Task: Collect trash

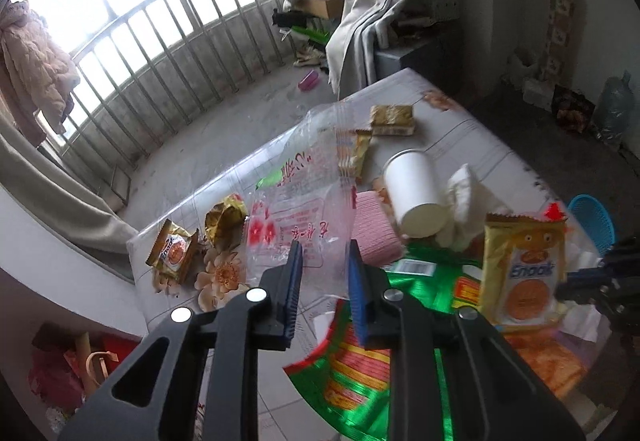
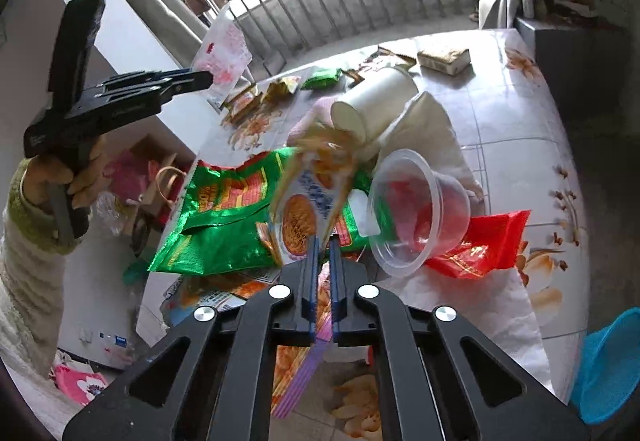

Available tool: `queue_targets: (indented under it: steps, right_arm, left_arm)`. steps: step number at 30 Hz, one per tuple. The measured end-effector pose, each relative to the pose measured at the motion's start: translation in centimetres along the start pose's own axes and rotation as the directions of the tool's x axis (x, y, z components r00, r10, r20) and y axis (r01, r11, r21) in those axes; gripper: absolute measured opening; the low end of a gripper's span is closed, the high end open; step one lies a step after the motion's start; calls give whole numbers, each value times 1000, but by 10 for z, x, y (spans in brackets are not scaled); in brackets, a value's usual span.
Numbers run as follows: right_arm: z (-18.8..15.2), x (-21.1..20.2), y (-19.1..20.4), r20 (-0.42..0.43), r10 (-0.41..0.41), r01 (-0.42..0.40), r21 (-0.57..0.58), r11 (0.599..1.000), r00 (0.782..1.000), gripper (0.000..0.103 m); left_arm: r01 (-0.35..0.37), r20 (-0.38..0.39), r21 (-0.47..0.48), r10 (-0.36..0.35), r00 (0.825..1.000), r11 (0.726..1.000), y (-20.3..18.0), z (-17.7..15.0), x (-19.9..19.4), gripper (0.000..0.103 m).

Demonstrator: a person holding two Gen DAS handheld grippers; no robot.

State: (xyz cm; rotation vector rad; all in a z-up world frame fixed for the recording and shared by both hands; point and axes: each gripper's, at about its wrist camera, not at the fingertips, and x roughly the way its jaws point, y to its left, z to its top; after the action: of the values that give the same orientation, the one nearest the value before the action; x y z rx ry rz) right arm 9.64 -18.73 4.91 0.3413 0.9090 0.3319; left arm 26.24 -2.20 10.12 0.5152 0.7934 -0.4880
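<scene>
Over at the left, the left hand-held gripper [image 2: 200, 77] was up off the tabletop [image 2: 516, 145], past its left edge, clenched on a clear plastic bag [image 1: 304, 201] printed in red. In its own view the blue pads looked spread, yet the bag hung up between them, draping across the near-left corner. Below the bag, two gold snack packets [image 1: 173, 249] lay right by that left edge, with bare floor beyond out to the balcony railing [image 1: 192, 53].

Moving to the middle, a big green foil bag [image 2: 224, 225] sprawled over the front-left edge. Just past it the right hand-held gripper [image 2: 324, 241] was clamped on a yellow cracker packet [image 2: 304, 201], lifted clear of the pile and blurred. Behind it a white paper cup [image 2: 372, 109] lay tipped on its side, against crumpled white tissue [image 2: 428, 129].

Further right, a clear plastic tub [image 2: 416, 209] lay tipped on its side, touching a red wrapper [image 2: 480, 245]. Beyond those, the floral tabletop ran open towards its right edge. A blue basket [image 2: 608, 365] sat off the right front corner, below the tabletop's edge.
</scene>
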Motion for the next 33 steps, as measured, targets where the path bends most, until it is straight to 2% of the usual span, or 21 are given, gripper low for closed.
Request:
queue_targets:
  steps: [9,15,19,22,24,25,27,28,29,33]
  right_arm:
    - [-4,-35,-6,97,36,-39,29,999,995,0]
    - [-20,-75,-33,182,50,-72,115,991,982,0]
    - [-46,-113,-65,253,9,-64,212,975,967,0]
    - [-77,-151,-99,305,-89,-11,312,950,948,0]
    - [-102,-178,-128,325,-172,30,401,916,930,0]
    - [-113,-188,-141,328,-207,44,442,896,922,0]
    - [-141,-210,-174,317,-300,88,542,836,900,0]
    - [-159,-222,-195,300,-357,115,602,790,885,0]
    - [-170,-227,-206,290,-383,123,635,762,877,0]
    - [-218,-238,-265,233,-468,121,783,610,853,0]
  left_arm:
    - [97,74,-14,-96,993,995,-29,3,-43,19]
    - [192,124,8,-192,973,981,-72,9,-72,18]
    - [315,138,51,-319,938,948,-126,19,-84,18]
    - [403,118,107,-414,903,909,-184,33,-81,18]
    - [466,90,139,-480,873,874,-226,42,-77,18]
    - [508,65,168,-524,849,845,-258,50,-73,18]
    - [555,26,212,-573,819,804,-307,59,-66,18]
    - [579,-11,240,-594,804,779,-341,65,-58,18]
    - [594,-37,258,-606,794,762,-366,68,-51,18]
    - [655,-158,303,-641,751,692,-466,76,-10,18]
